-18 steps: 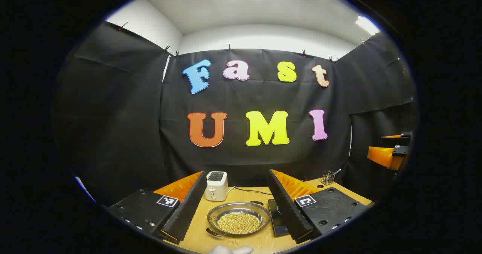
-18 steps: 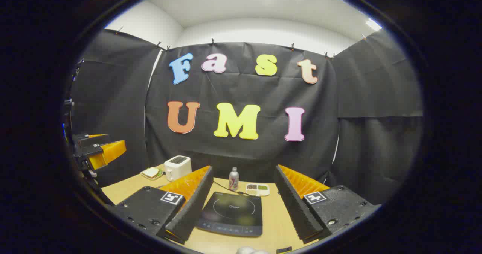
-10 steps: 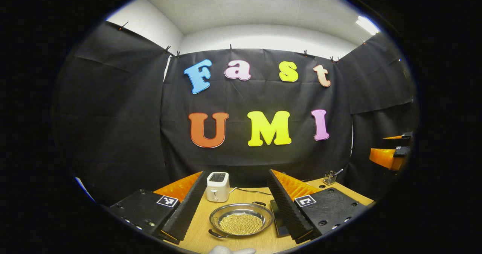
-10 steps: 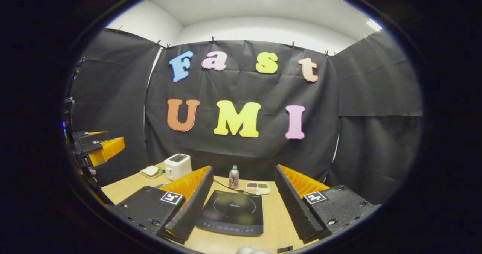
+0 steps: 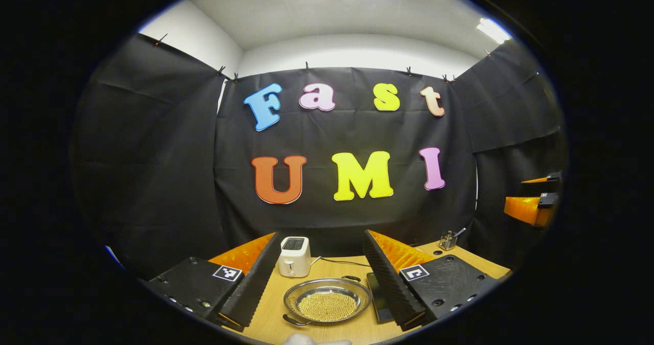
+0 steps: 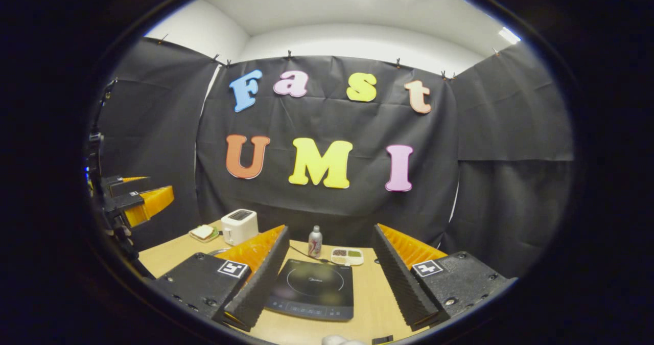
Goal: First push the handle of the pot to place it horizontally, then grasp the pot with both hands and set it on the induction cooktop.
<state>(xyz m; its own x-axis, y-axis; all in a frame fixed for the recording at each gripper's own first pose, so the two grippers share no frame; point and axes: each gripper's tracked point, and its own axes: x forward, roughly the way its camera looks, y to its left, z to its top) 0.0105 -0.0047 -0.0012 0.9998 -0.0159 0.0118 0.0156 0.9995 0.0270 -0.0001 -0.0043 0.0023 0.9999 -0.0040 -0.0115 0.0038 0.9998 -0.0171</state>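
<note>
In the left gripper view a shallow steel pot [image 5: 327, 304] holding small yellow beads sits on the wooden table [image 5: 271, 324]. One dark handle [image 5: 295, 322] points near-left and the other [image 5: 351, 278] far-right, so the two lie on a diagonal. My left gripper [image 5: 322, 236] hangs open above the table, with the pot framed between its fingers and apart from them. The black induction cooktop [image 6: 314, 286] lies flat between the open fingers of my right gripper [image 6: 329, 228], which touches nothing. An edge of the cooktop [image 5: 379, 296] shows just right of the pot.
A white toaster [image 5: 293, 257] with a cable stands behind the pot. A small bottle [image 6: 315, 242] and a compartment tray [image 6: 347, 256] sit behind the cooktop. A sandwich plate [image 6: 203, 232] lies far left and a cutlery holder [image 5: 448, 240] far right.
Both views have shifted only slightly. The grippers stay open and high, and the pot and cooktop have not moved.
</note>
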